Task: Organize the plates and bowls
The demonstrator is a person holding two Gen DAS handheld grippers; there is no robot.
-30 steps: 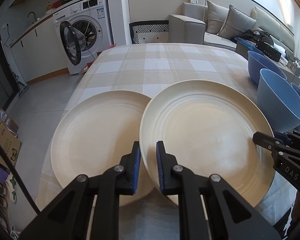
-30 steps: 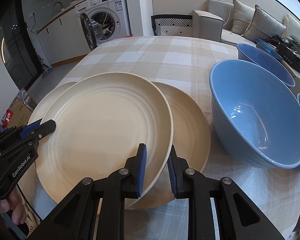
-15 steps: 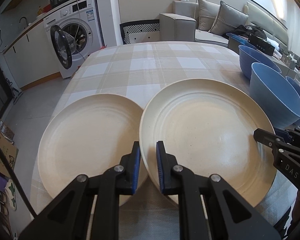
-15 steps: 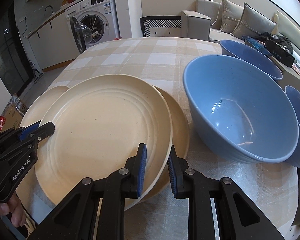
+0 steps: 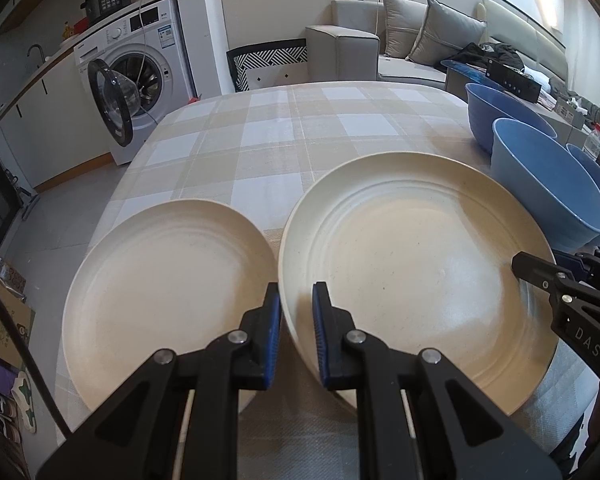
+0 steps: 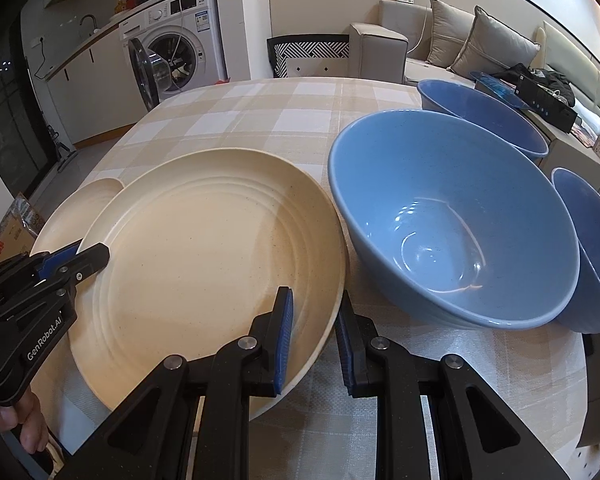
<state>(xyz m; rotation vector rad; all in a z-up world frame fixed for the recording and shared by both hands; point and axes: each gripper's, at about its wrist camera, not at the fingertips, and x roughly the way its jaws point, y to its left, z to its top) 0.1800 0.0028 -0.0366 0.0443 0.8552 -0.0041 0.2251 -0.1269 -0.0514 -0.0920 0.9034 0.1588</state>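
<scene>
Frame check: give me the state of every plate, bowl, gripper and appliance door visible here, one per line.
Left gripper: shut on the held plate's near rim.
Right gripper: shut on the same plate's rim.
Held plate: gripped by both grippers, tilted.
Second plate: flat on the table, empty.
Nearest blue bowl: upright, empty.
Washing machine door: open.

Two round cream ridged plates: one held up (image 5: 412, 280), one lying flat (image 5: 168, 292). Three deep blue glazed bowls: near (image 6: 452, 220), far (image 6: 484, 116), and a third (image 6: 592, 248), apparently alike, cut off.
</scene>
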